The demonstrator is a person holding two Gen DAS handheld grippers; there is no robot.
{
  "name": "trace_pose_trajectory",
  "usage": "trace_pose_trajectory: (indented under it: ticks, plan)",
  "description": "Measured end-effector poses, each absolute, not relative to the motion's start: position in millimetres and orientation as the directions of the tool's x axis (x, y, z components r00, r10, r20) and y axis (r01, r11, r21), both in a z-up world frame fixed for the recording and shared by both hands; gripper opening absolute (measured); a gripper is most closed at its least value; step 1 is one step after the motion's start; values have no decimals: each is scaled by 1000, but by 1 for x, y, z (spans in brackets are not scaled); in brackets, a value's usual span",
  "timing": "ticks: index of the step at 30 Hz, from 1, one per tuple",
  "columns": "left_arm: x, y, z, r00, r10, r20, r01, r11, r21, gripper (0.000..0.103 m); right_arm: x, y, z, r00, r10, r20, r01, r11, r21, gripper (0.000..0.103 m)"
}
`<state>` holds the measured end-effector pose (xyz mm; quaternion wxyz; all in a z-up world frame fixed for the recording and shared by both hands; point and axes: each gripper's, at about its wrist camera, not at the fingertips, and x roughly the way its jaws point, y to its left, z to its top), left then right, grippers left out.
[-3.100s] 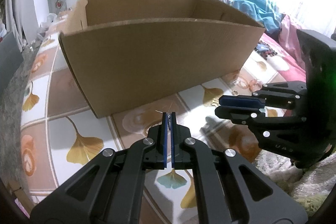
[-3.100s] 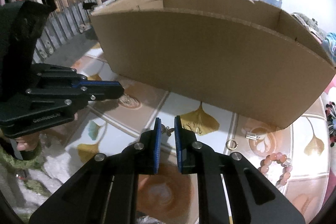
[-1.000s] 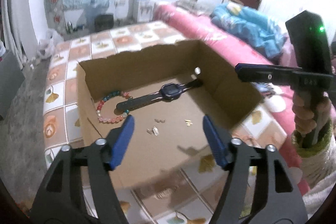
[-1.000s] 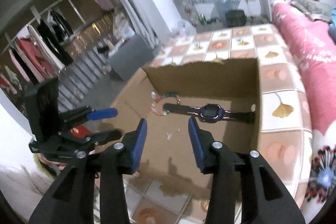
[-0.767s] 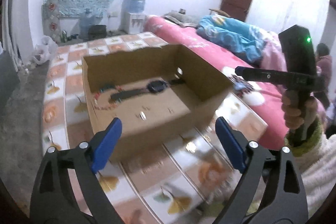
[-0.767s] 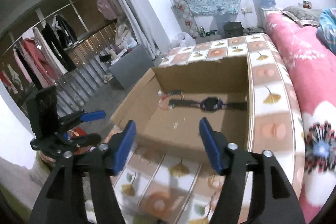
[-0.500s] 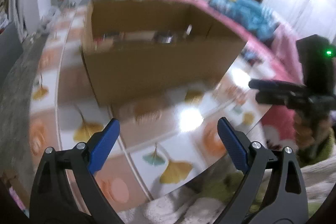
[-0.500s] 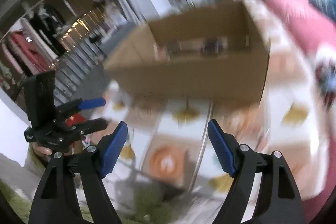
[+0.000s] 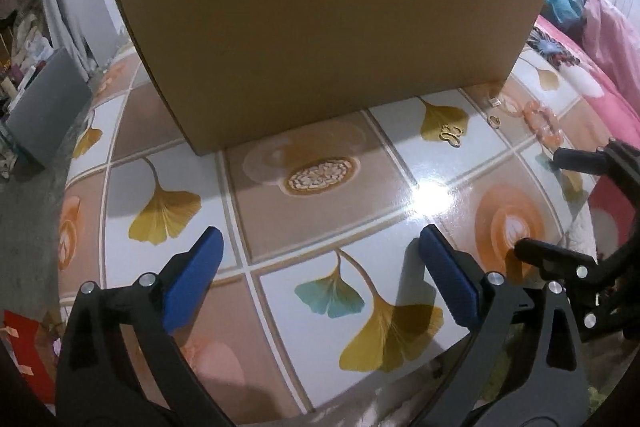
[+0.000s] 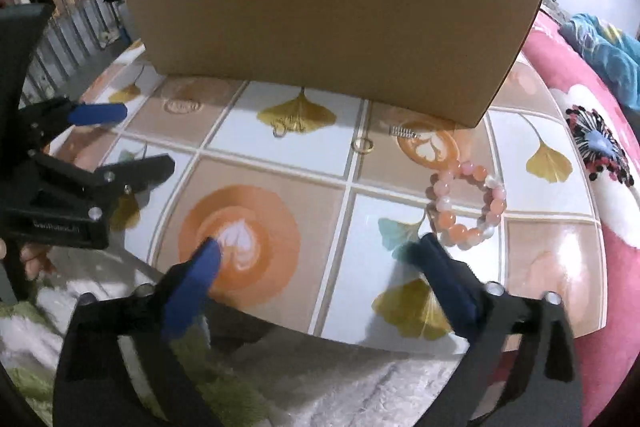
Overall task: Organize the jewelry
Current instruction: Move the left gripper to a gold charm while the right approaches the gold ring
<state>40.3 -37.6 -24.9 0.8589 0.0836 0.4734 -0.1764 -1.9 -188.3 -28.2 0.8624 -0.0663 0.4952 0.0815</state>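
A cardboard box point(image 9: 320, 39) stands on the tiled table; it also shows in the right wrist view point(image 10: 328, 23). In front of it lie a pink bead bracelet point(image 10: 466, 209), a gold ring point(image 10: 362, 144), a small silver clip point(image 10: 404, 131) and a gold earring point(image 10: 286, 127). In the left wrist view the earring point(image 9: 452, 135), ring point(image 9: 495, 121) and bracelet point(image 9: 538, 121) lie at the right. My left gripper point(image 9: 320, 279) is open and empty, low over the table's near edge. My right gripper point(image 10: 316, 275) is open and empty, just short of the bracelet.
The table top point(image 9: 320, 211) has ginkgo-leaf and coffee-print tiles. A pink floral bed point(image 10: 592, 131) lies to the right. A white fluffy cover point(image 10: 320, 387) lies below the table's near edge. A railing point(image 10: 76, 11) is at the far left.
Both grippers have dropped from above the box down to table level in front of it. Both jaws opened wide; the box's inside is now hidden behind its front wall.
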Motion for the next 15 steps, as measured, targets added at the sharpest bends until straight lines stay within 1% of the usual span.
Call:
trace_pose_trajectory:
  ticks: [7, 15]
  plan:
    - [43, -37, -24, 466, -231, -854, 406, 914, -26, 95, -7, -195, -30, 504, 94, -858, -237, 971, -33, 97]
    - [45, -37, -23, 460, -238, -856, 420, 907, -26, 95, -4, -195, -28, 464, 116, -878, -285, 958, -24, 97]
